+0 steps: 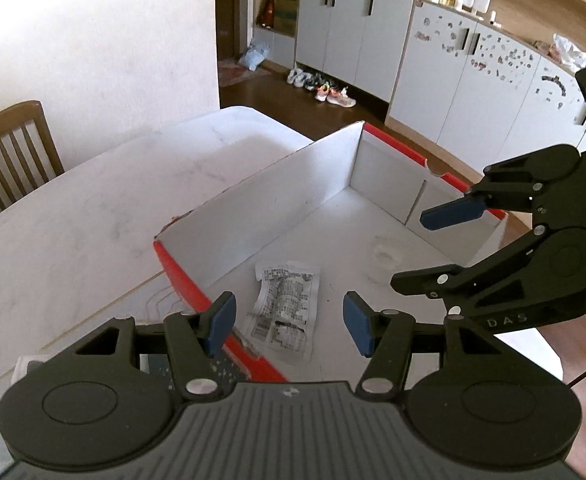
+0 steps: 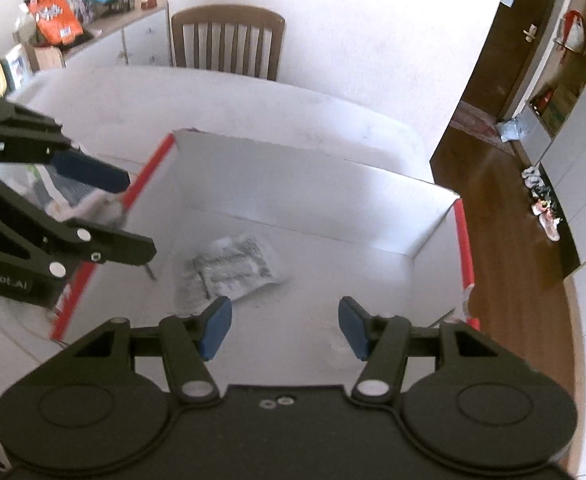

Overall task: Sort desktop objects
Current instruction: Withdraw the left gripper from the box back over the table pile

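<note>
Both grippers hang with jaws spread and nothing between the blue pads: the left gripper point(image 1: 289, 322) is poised above the near left rim of a shallow white cardboard box point(image 1: 317, 176) edged in red, while the right gripper point(image 2: 285, 326) hovers over the box's near right part, its own linkage also reaching into the left wrist view from the right edge point(image 1: 425, 248). On the box floor, toward the near left corner, lies a clear plastic sachet point(image 1: 283, 312) printed with black text and a barcode, flat and touching neither gripper; the right wrist view shows the same sachet point(image 2: 229, 268) blurred, just beyond the left pad. A faint round clear object point(image 1: 387, 254) rests on the floor nearer the right side; what it is cannot be told. The box sits on a white marble-look table point(image 1: 93, 208) with its right end reaching the table's right edge. Outside the box's left wall, more items point(image 2: 65, 196) lie on the tabletop, partly hidden by the left gripper's fingers and too blurred to identify. A wooden chair point(image 2: 229, 40) stands at the table's far edge against a white wall, and shoes point(image 1: 325, 90) line the dark floor beneath grey cabinets point(image 1: 353, 36).
</note>
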